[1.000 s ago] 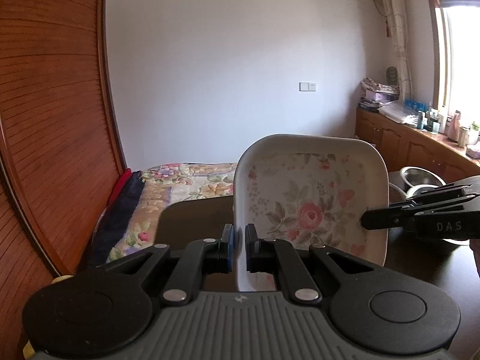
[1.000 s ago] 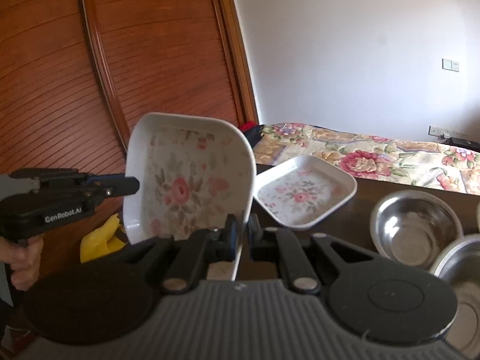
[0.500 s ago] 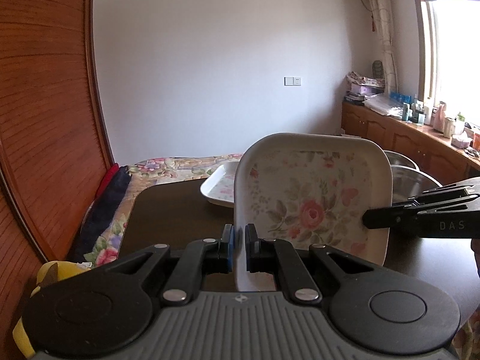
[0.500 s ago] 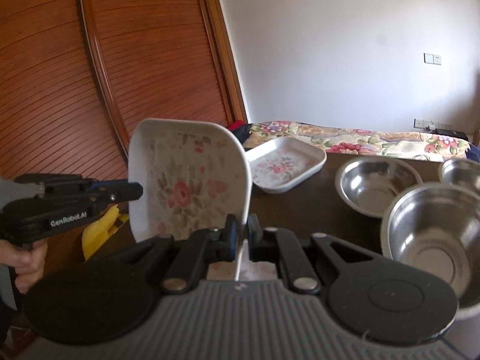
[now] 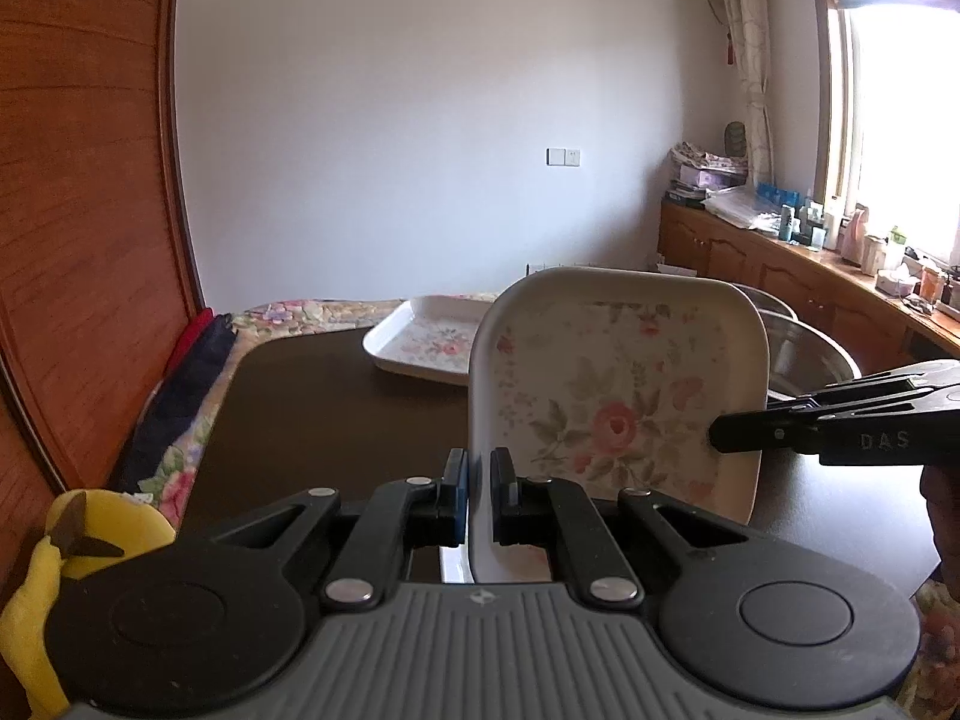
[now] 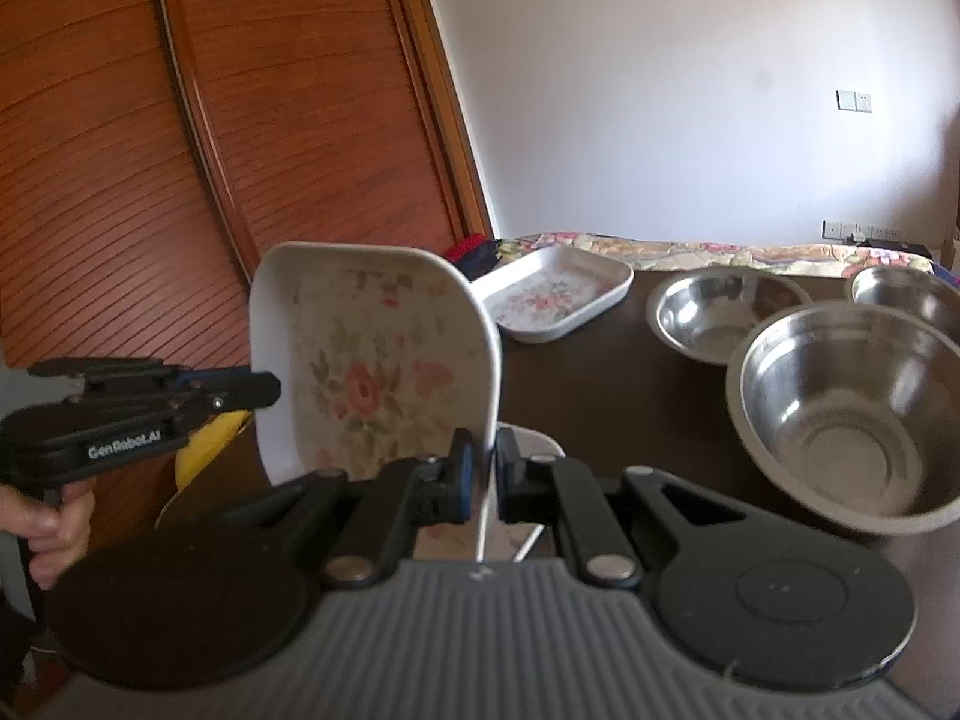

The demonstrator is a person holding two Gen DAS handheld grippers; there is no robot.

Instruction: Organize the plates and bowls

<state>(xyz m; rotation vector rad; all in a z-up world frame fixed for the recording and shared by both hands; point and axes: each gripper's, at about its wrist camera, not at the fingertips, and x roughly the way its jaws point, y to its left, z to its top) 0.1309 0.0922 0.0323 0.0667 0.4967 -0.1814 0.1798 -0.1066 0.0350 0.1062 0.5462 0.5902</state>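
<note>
Both claws still clamp floral plate [image 5: 618,396] | second plate [image 5: 429,343] nearer than before

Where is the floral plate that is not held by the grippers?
In the right wrist view, the second floral plate lies flat on the dark table, behind the held floral plate and left of the steel bowls.

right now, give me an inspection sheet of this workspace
surface: dark table, mostly bare at its left side.
job's things: floral plate held tilted above the table; second floral plate lying flat at the far edge; three steel bowls, largest nearest, two behind.
clutter: yellow object beside the table, unidentified.
grippers: left gripper and right gripper both clamped on the held plate's opposite rims.
cables: nothing seen.
surroundings: wooden sliding doors, floral bedspread, cluttered window counter.
</note>
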